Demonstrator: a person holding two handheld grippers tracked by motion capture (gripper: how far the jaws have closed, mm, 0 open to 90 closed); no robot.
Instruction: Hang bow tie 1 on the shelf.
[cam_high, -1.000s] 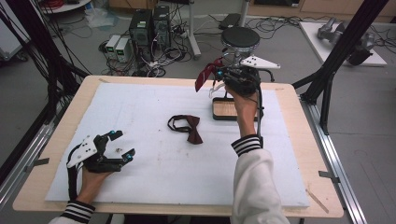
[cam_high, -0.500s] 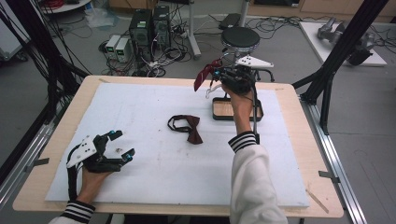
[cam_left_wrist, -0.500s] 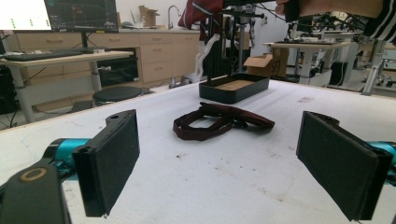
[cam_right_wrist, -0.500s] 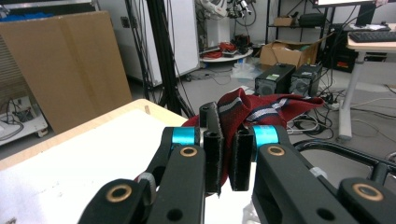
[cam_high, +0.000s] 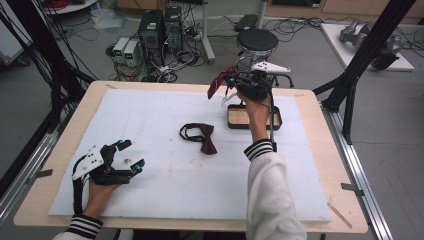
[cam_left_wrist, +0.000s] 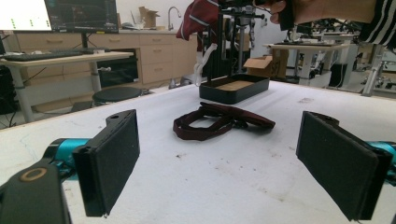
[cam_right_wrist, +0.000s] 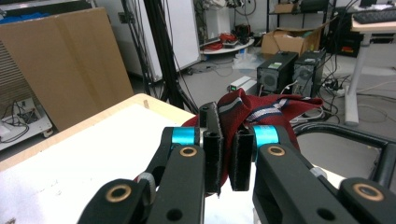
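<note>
My right gripper hangs above the far side of the table, over a black tray with a wooden floor. It is shut on a red striped cloth tie, which bunches between the pads in the right gripper view. A white strap dangles from the tie toward the tray. A dark maroon bow tie with its band lies on the white mat mid-table, just beyond my left gripper. That left gripper rests at the near left, open with nothing between its pads.
The white mat covers most of the wooden table. Behind the far edge stand a round stool and computer towers on the floor. Black frame posts rise at the table's right and left.
My right gripper has sunk a little toward the tray with the red tie still in it. The left gripper and the bow tie have not moved.
</note>
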